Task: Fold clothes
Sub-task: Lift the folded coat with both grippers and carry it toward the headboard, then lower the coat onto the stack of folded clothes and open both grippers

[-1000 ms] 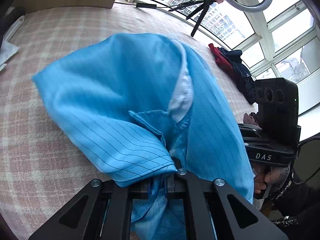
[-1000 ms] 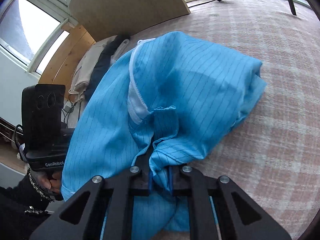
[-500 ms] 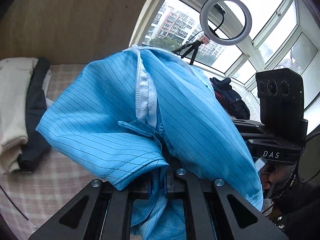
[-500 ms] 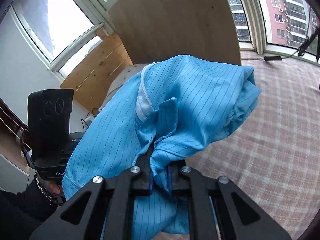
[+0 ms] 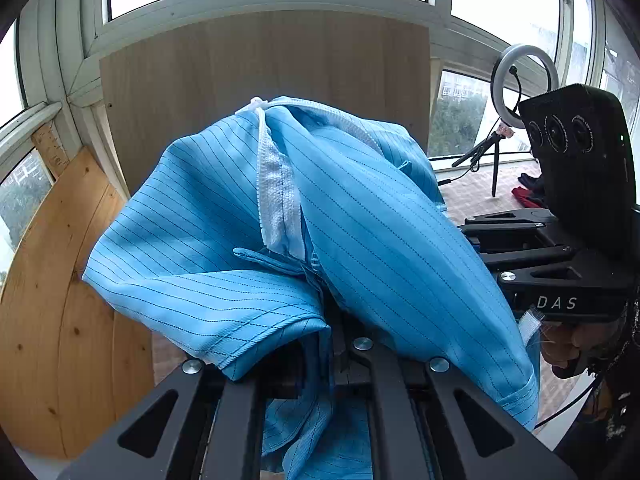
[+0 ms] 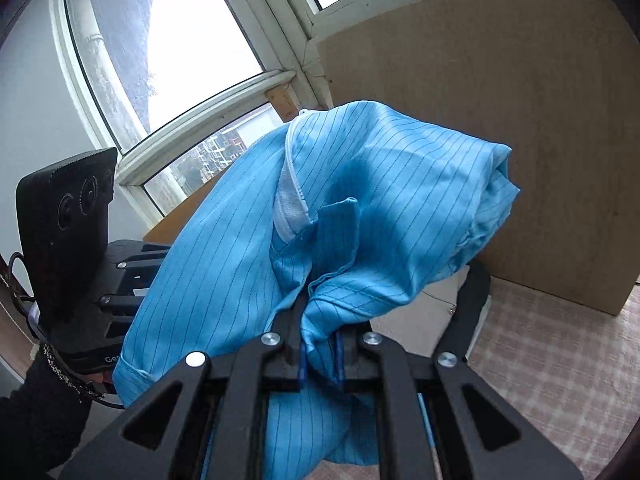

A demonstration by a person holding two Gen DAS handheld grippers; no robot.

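Both grippers [image 5: 324, 354] [image 6: 320, 354] raised; garment [image 5: 360, 232] pinched

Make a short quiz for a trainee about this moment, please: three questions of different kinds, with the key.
1. True or false: both grippers, left and right, have their jaws shut on the garment.
2. What colour is the garment? A red, B blue, C white.
3. Fill in: behind the garment stands a wooden ___.

Key: 1 true; 2 B; 3 board.
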